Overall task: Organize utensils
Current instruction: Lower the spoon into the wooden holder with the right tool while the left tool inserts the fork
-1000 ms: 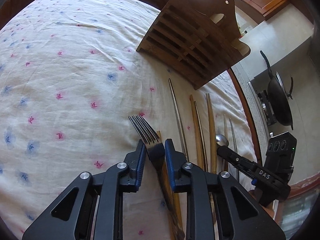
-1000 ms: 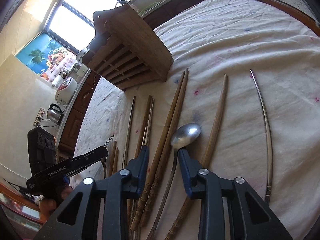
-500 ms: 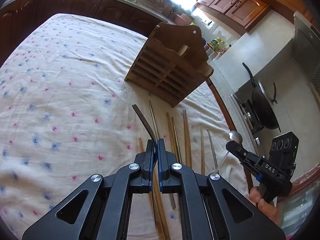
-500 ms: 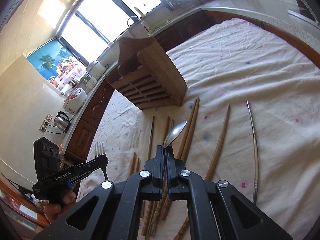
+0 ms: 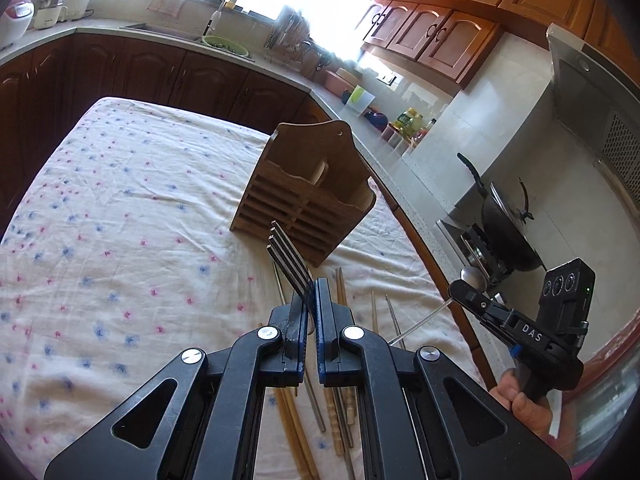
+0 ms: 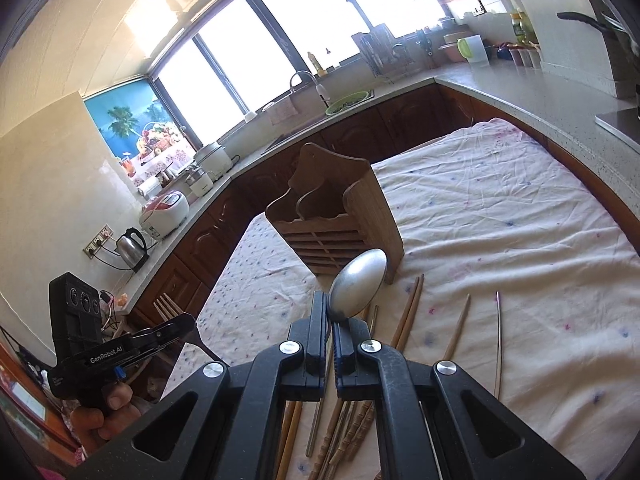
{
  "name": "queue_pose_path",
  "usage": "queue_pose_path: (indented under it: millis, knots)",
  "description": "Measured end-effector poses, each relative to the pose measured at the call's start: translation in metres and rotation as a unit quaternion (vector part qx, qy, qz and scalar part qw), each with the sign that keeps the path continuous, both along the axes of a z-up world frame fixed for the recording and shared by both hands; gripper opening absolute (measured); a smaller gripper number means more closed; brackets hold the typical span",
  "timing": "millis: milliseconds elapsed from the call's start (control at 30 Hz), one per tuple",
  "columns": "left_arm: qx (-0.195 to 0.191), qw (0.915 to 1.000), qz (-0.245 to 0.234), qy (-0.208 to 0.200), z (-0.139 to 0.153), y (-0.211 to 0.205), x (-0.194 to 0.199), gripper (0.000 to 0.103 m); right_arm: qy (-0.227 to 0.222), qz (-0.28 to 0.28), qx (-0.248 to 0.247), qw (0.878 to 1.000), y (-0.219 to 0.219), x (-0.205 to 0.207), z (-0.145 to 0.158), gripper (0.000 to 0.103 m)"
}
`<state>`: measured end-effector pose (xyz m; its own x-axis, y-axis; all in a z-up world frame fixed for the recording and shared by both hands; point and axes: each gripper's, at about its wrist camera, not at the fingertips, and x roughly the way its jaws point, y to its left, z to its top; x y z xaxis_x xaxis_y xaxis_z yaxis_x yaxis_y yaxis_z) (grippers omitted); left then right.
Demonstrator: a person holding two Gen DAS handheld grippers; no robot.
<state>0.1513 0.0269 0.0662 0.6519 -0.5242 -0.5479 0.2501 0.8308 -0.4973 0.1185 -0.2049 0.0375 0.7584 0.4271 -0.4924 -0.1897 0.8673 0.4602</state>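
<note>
Left gripper point(image 5: 310, 300) pinching the fork point(image 5: 289, 258) off the cloth, tines aimed up-left twd the wooden holder point(image 5: 308, 196), right gripper point(image 6: 331, 318) (marked "DAS", other says "GenRobot.AI") clamped on spoon point(image 6: 357, 289), bowl up toward holder.

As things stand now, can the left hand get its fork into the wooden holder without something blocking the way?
Probably yes. The left gripper is shut on the fork, lifted above the cloth, and the wooden holder stands just ahead with open slots. Nothing lies between; the right gripper with its spoon is off to the side.
</note>
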Motion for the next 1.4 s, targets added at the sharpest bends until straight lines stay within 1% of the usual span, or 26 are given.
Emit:
queue_pose_path:
  millis: [200,367,467,567,667,733,867,933,1033,1167,1300,1367,1400]
  knots:
    - [0.003,0.9998,0.006,-0.02,0.014,-0.001,0.012,0.002,-0.017,-0.009,-0.009,1.0,-0.003,0.002,0.01,0.003]
    - [0.007,0.9986,0.012,-0.051,0.04,-0.003,0.036,0.002,-0.049,-0.019,-0.03,0.998,-0.002,0.016,0.03,0.003]
    - [0.01,0.9969,0.016,-0.077,0.061,-0.005,0.059,0.002,-0.077,-0.027,-0.051,0.995,-0.001,0.029,0.05,0.003]
    - [0.009,0.9954,0.02,-0.093,0.078,-0.008,0.088,0.002,-0.107,-0.041,-0.076,0.99,0.0,0.046,0.071,0.003]
    - [0.005,0.994,0.028,-0.106,0.09,-0.011,0.119,0.002,-0.13,-0.053,-0.093,0.986,0.002,0.067,0.087,0.003]
    - [0.003,0.9929,0.034,-0.114,0.093,-0.013,0.139,0.002,-0.14,-0.06,-0.104,0.983,0.006,0.081,0.092,0.003]
    - [0.007,0.9925,0.043,-0.114,0.084,-0.018,0.174,0.002,-0.142,-0.062,-0.128,0.98,0.014,0.109,0.088,0.003]
    - [0.01,0.9934,0.044,-0.106,0.072,-0.021,0.187,0.002,-0.141,-0.06,-0.149,0.977,0.022,0.12,0.079,0.003]
    - [0.019,0.9952,0.044,-0.085,0.051,-0.026,0.201,0.002,-0.123,-0.053,-0.173,0.976,0.032,0.135,0.057,0.003]
    - [0.034,0.9966,0.045,-0.06,0.023,-0.03,0.209,0.003,-0.092,-0.044,-0.187,0.977,0.039,0.149,0.029,0.003]
    - [0.038,0.9976,0.037,-0.044,0.007,-0.033,0.212,0.004,-0.065,-0.031,-0.187,0.98,0.038,0.158,0.007,0.003]
    - [0.042,0.9979,0.035,-0.035,0.0,-0.035,0.212,0.004,-0.06,-0.03,-0.189,0.98,0.039,0.161,0.002,0.004]
    - [0.044,0.998,0.033,-0.032,-0.003,-0.036,0.212,0.004,-0.065,-0.033,-0.193,0.978,0.04,0.159,0.002,0.004]
